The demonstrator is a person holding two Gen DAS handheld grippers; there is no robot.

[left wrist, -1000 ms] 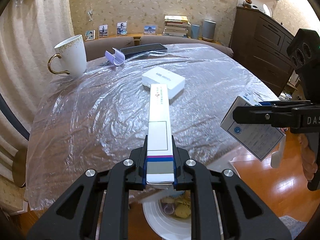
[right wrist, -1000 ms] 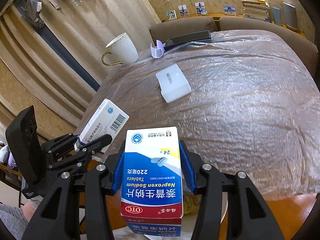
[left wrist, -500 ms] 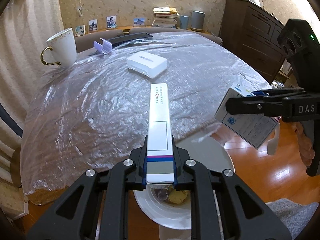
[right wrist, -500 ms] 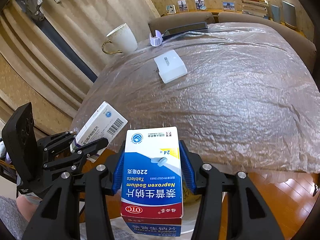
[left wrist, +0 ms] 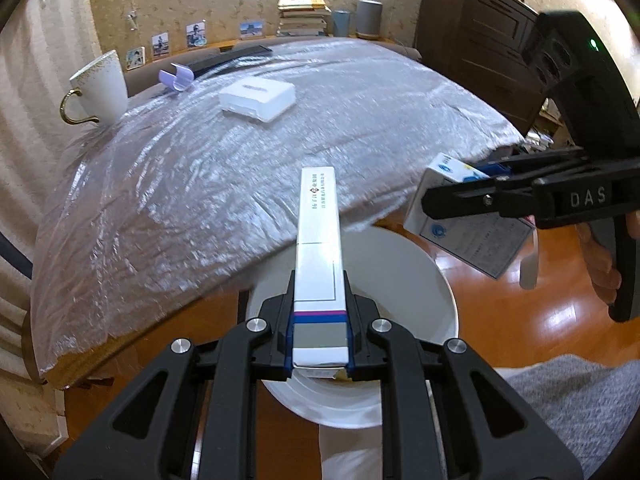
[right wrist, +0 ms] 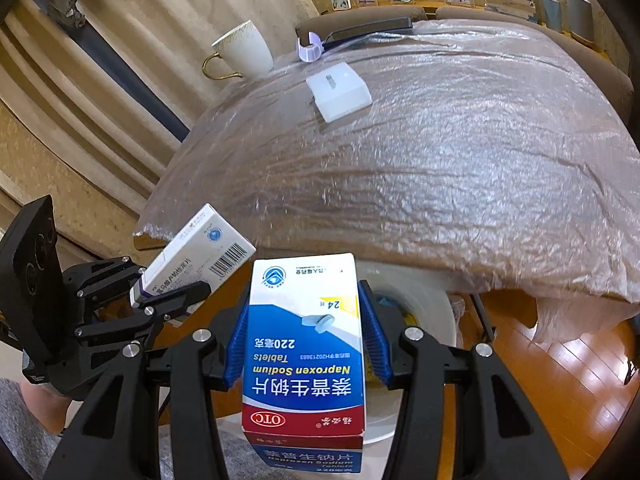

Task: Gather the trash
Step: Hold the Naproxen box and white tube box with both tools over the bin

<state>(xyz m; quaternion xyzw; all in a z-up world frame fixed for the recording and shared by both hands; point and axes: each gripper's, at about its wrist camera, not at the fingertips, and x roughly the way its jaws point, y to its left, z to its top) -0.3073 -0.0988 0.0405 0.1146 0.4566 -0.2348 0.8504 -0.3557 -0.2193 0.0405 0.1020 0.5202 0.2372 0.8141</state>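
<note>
Left tool (left wrist: 320, 354) view alone shows right hand's fingers (left wrist: 602, 264).

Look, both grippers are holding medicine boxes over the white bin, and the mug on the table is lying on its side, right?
Not quite. The mug stands upright on the table, as the left wrist view shows. The left gripper and right gripper do hold medicine boxes over the white bin.

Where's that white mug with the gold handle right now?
The white mug stands at the far left corner of the plastic-covered table in both wrist views, just left of the small purple clip and beyond the flat white box.
</note>
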